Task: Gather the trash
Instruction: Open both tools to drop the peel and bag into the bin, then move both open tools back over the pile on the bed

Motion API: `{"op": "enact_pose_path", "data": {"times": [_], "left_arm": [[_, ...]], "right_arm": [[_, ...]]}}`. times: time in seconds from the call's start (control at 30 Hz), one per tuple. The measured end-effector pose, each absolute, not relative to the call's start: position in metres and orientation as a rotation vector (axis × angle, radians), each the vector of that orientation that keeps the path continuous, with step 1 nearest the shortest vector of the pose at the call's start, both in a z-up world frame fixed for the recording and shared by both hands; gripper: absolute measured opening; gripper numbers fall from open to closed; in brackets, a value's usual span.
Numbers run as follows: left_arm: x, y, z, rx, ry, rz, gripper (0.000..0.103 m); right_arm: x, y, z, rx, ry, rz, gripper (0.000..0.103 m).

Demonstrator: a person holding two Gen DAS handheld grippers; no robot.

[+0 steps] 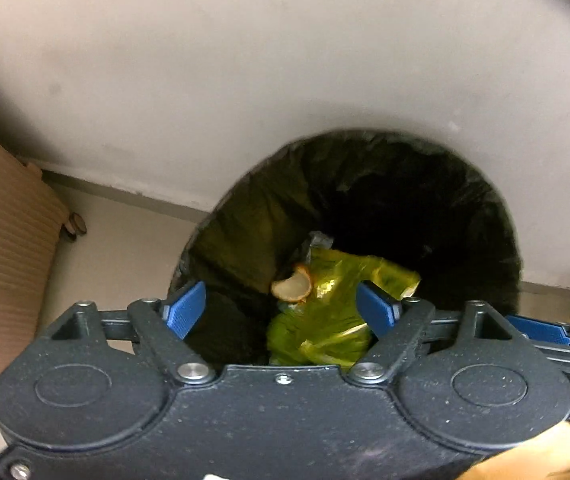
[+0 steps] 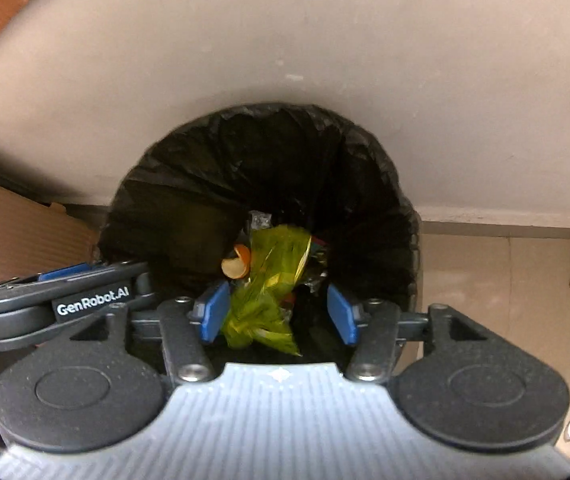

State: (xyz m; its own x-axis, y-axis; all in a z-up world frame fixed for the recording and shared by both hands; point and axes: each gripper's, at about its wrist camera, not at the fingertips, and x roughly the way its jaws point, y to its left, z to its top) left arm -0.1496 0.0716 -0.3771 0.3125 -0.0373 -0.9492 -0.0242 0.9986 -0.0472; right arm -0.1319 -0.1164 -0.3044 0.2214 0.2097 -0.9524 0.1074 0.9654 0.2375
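**Both grippers over the lined bin, trash released**

Left wrist view. Left gripper (image 1: 283, 308): jaws spread wide, blue pads (image 1: 185, 310) clear of everything, nothing held. Below it, a bin (image 1: 497, 216) with a black liner (image 1: 245, 216), standing against a pale wall (image 1: 285, 60). Inside: a crumpled yellow-green wrapper (image 1: 325, 320) with a piece of orange peel (image 1: 291, 286) lying against it — both blurred, so whether they have settled or are mid-fall cannot be told. A ribbed brown panel (image 1: 1, 264) stands at the left edge.

Right wrist view. Right gripper (image 2: 279, 312): jaws parted somewhat less wide, also empty; the wrapper (image 2: 273, 280) shows between the pads but lower, inside the liner (image 2: 189, 200), not pinched. Peel (image 2: 237, 266) just beside it, with some darker scraps near. The left gripper's body (image 2: 65, 300) sits close at the left.

Risks, as judged:
- The two tools hang close together over one opening — a careless lift could knock them against each other.
- A pad dipping lower could snag the loose liner and drag it off the rim on withdrawal.
- The light wrapper could cling to a pad and ride back out.
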Motion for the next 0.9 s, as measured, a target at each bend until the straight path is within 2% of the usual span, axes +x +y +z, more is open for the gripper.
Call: {"op": "enact_pose_path", "data": {"times": [0.27,0.53,0.83,0.87,0.9], "left_arm": [[-0.148,0.069,-0.271,-0.027,1.137,-0.039,0.085],[-0.114,0.066,-0.14,-0.016,0.921,-0.071,0.095],[-0.027,0.061,-0.059,-0.084,0.807,-0.145,0.096],[-0.019,0.062,-0.051,-0.096,0.799,-0.146,0.096],[-0.013,0.062,-0.042,-0.112,0.788,-0.146,0.096]], "right_arm": [[-0.128,-0.127,-0.214,0.273,1.261,0.076,0.071],[-0.098,-0.151,-0.093,0.26,1.099,0.039,0.075],[-0.027,-0.183,0.001,0.194,0.927,-0.062,0.075],[-0.02,-0.186,0.009,0.183,0.92,-0.057,0.075],[-0.013,-0.186,0.014,0.165,0.918,-0.06,0.067]]}}
